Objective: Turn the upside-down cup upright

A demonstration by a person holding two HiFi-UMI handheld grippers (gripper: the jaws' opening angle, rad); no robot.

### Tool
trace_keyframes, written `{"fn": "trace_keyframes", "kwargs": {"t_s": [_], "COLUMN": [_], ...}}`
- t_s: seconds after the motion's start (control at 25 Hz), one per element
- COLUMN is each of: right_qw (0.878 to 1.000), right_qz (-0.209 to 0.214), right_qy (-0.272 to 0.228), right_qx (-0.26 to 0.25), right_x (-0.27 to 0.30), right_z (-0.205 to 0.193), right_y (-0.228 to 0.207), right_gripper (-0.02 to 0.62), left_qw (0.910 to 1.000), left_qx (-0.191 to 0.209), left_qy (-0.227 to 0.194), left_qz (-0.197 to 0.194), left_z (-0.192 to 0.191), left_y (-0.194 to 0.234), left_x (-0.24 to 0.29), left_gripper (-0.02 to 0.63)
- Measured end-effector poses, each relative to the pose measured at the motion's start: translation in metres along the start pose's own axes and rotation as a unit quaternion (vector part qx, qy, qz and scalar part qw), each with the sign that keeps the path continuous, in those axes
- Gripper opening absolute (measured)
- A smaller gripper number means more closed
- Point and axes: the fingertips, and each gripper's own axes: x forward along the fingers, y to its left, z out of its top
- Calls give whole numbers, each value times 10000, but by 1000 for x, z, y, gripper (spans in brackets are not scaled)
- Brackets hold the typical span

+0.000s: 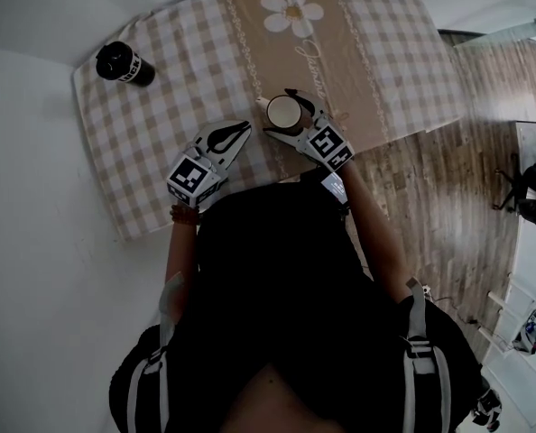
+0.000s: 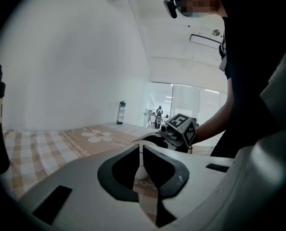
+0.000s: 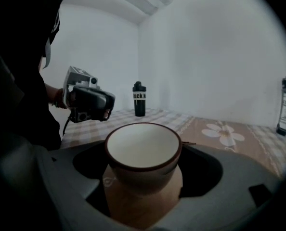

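Cup: We see the cup [image 3: 142,150] mouth up, with its pale inside and dark rim turned towards the ceiling. It sits on the brown middle strip of the checked cloth, near the front edge of the table [image 1: 178,79].

Right gripper: The right gripper [image 1: 280,113] reaches in from the front edge, and its fingers [image 1: 297,97] stand wide apart, one on each side of the cup. In the right gripper view we make out a gap on the cup's left side. The other side sits closer, and we judge that neither finger presses on it.

Left gripper: The left gripper [image 1: 243,129] hangs just beside the cup on its left. Its fingers [image 2: 123,170] are closed together on nothing, and only a thin slit shows between them.

Done: We judge the main step complete, since the cup is upright and looks to be standing on its own base on the cloth.

Left to do: What remains, as we see it, is to draw the right gripper back without brushing the rim, so that the cup stands free.

Risk: A finger that catches the rim on the way out could tip the cup. Because the fingers are spread so wide, we think that unlikely.

Other things: A black bottle [image 1: 124,63] stands at the far left corner of the table, well apart from the cup. We think it has no part in this task.
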Motion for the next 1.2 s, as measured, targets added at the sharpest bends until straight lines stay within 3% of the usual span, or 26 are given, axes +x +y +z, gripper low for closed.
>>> {"fn": "trace_keyframes", "kwargs": {"t_s": [0.28,0.36,0.48,0.56,0.8,0.88,1.0,1.2], "right_qw": [9981,9961,9897,9841,9647,9584,9489,9415], "right_qz": [-54,-253,-793,-1100,-1730,-1915,-2236,-2416], "right_qy": [-587,-810,-1185,-1389,-1984,-2117,-2223,-2327], "right_qx": [179,240,161,115,-75,10,155,310], "right_x": [-38,-50,-67,-73,-87,-89,-90,-86], "right_z": [25,36,54,66,110,120,125,126], "right_y": [-7,-13,-28,-35,-39,-40,-43,-37], "right_gripper": [407,399,321,318,181,176,11,9], "left_qw": [9991,9979,9934,9898,9709,9670,9651,9615], "left_qx": [88,115,170,206,288,309,358,312], "left_qy": [-414,-599,-957,-1058,-1278,-1305,-1315,-1240], "left_qz": [37,213,610,927,2007,2167,2235,2431], "left_z": [16,27,44,51,81,87,91,82], "left_y": [3,6,15,24,49,51,49,45], "left_x": [12,12,13,13,11,11,16,20], "left_gripper": [8,2,2,0,0,0,0,0]}}
